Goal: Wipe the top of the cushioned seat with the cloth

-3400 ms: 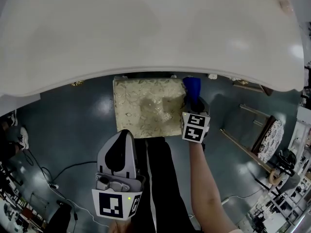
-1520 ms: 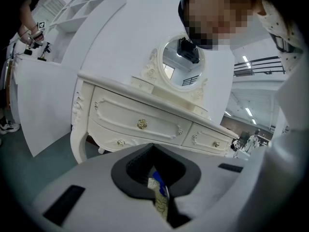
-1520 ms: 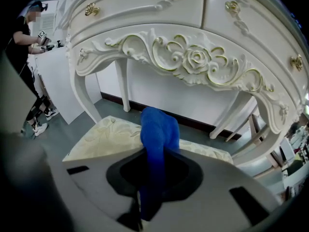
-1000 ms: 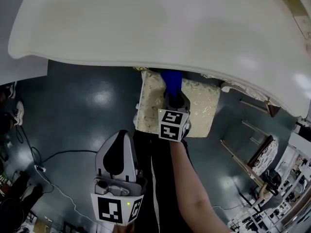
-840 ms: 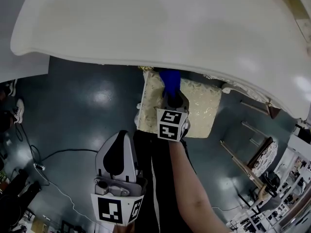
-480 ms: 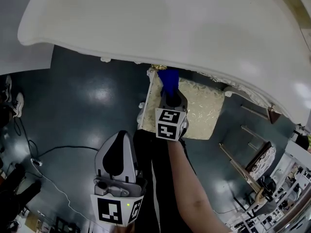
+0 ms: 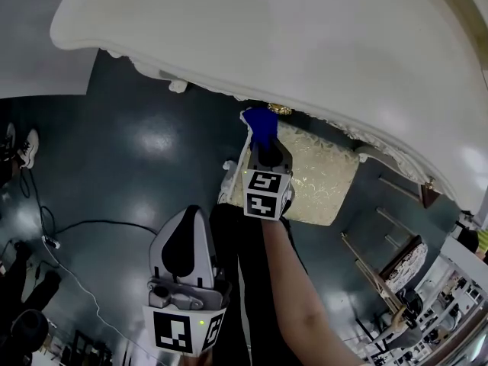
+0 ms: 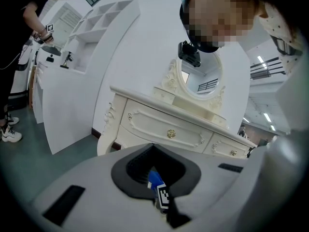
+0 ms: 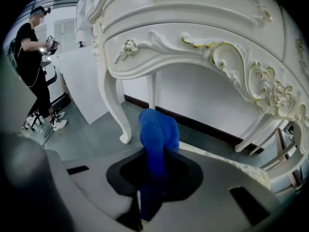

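The cushioned seat (image 7: 324,181) has a pale gold flowered top and stands half under the white dressing table (image 7: 305,44). My right gripper (image 7: 264,149) is shut on the blue cloth (image 7: 261,125), which hangs over the seat's far left corner. In the right gripper view the cloth (image 9: 157,129) sticks out ahead of the right gripper (image 9: 153,161), with a strip of the seat (image 9: 219,156) behind it. My left gripper (image 7: 185,239) is held back near my body, shut and empty, well short of the seat. The left gripper (image 8: 155,175) looks toward the cloth (image 8: 153,180).
The table's carved edge overhangs the seat's far side, and a curved table leg (image 9: 114,100) stands just left of the cloth. My black-trousered legs (image 7: 238,280) are at the seat's near edge. A cable (image 7: 72,231) lies on the floor at left. Another chair (image 7: 404,258) stands at right.
My right gripper has carried the cloth from the seat's right side across to its far left corner. My left gripper has stayed by my body.
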### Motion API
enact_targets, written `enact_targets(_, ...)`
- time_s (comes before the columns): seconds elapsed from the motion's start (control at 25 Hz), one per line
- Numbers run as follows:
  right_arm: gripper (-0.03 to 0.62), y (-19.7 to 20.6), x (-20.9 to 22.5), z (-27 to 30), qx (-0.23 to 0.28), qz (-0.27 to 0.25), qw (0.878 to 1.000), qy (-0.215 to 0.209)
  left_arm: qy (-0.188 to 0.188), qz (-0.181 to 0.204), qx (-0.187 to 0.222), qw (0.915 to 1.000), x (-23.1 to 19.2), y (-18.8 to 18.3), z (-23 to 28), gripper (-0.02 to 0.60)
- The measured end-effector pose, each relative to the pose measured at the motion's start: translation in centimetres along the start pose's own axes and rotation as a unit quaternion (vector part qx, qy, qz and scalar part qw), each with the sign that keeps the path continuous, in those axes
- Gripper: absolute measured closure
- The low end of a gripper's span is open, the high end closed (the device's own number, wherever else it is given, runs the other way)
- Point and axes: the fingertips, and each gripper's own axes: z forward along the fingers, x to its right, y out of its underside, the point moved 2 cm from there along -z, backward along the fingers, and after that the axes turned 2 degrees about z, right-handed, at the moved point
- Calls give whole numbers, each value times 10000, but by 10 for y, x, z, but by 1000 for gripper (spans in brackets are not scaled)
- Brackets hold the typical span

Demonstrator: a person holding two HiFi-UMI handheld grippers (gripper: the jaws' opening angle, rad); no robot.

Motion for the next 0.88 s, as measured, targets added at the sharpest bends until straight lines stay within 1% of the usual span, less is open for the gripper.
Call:
enact_targets(0.12,533,-4,-10,2,-15,-149,9998,-140,-66,55,-63,9999,-4,-2,-2,588)
enact_targets(0.32,533,-5,-17,6,-52,-341,9990,-272,5,-84,167,9998,-1,-10,1,589)
enact_targets(0.48,533,-5,-18,6,-65,-387,9986,-346,-37,62,26,10000,-3,-4,-5,589)
enact_targets(0.56,533,-6,-16,5,-27,-288,9988,-385,0,77,6,10000,1,-2,-5,589)
enact_targets(0.68,533,-10,-11,-7,130,42,9989,-459,86,156,-56,9998,9,-1,-4,589)
enact_targets(0.88,533,-20,6,-56,614,421,9963,-442,350,372,-68,9987,29,-14,1,589)
